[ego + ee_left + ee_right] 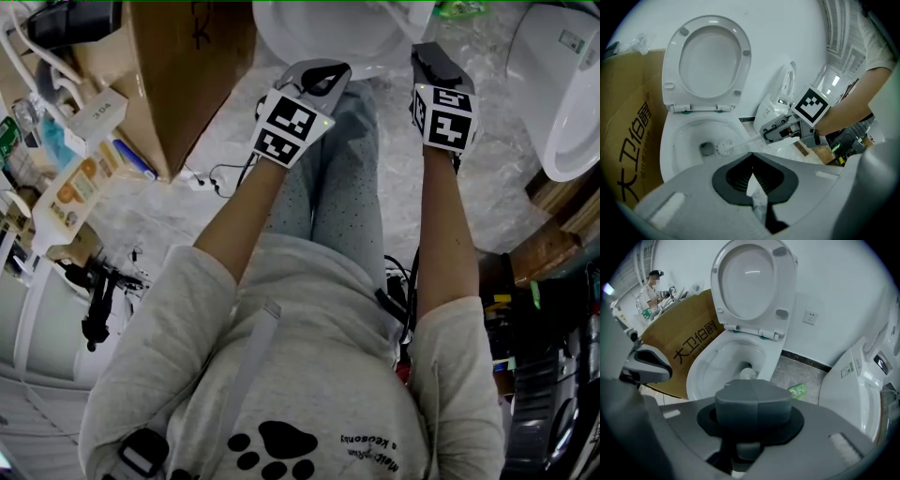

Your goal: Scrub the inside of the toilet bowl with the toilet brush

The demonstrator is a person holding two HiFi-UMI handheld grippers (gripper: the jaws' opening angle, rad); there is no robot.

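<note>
The white ceramic toilet bowl (677, 150) stands with its lid up, a brown cardboard box (628, 122) against its left side. Just right of the bowl, the right gripper (765, 133) clamps the handle of the white toilet brush (725, 148), whose bristle head lies inside the bowl beside the drain. Short of the bowl, the left gripper (751, 159) has its jaw tips together, gripping nothing.

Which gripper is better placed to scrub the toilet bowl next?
Right. The right gripper has its jaws shut on the toilet brush, whose head already sits inside the toilet bowl; the left gripper holds nothing.
</note>
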